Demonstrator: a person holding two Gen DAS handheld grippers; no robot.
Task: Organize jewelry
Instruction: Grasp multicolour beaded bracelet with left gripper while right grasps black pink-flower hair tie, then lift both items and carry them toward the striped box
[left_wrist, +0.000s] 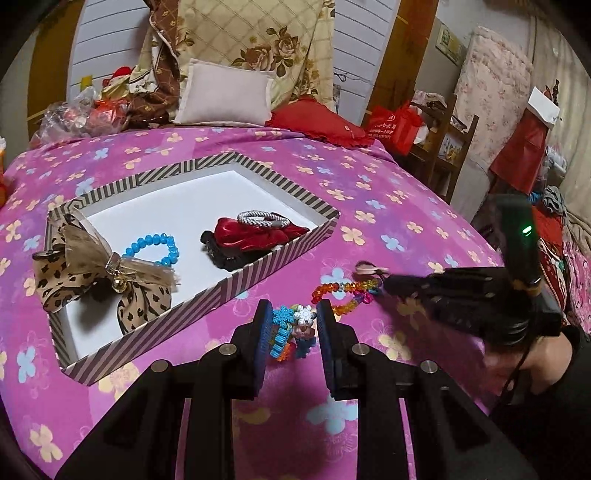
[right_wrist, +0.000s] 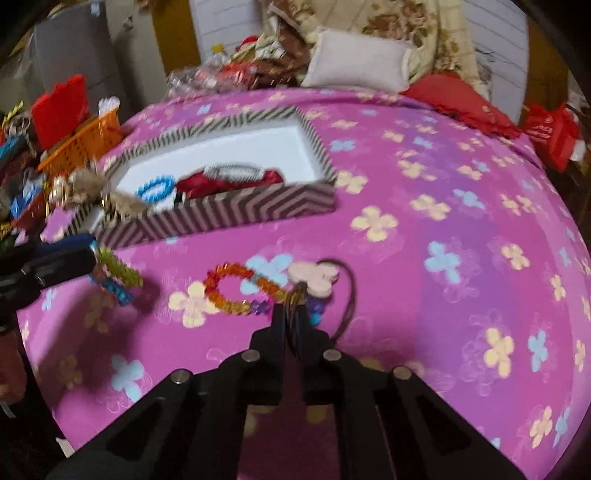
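Note:
A striped box (left_wrist: 236, 280) with a white floor lies on the pink flowered bedspread. It holds a blue bead bracelet (left_wrist: 153, 249), a red scrunchie (left_wrist: 255, 234), a grey hair tie (left_wrist: 263, 219) and a leopard bow (left_wrist: 99, 275) over its rim. My left gripper (left_wrist: 293, 317) is shut on a snowflake bracelet (left_wrist: 291, 325), just right of the box. My right gripper (right_wrist: 291, 314) is shut on a brown hair tie with a pink charm (right_wrist: 314, 278), next to an orange bead bracelet (right_wrist: 232, 290) on the bedspread. The box also shows in the right wrist view (right_wrist: 236, 206).
Pillows (left_wrist: 225, 94) and red cushions (left_wrist: 317, 122) lie at the head of the bed. An orange basket (right_wrist: 86, 142) and clutter sit left of the box. A red bag (left_wrist: 395, 127) and a wooden shelf stand off the bed's right side.

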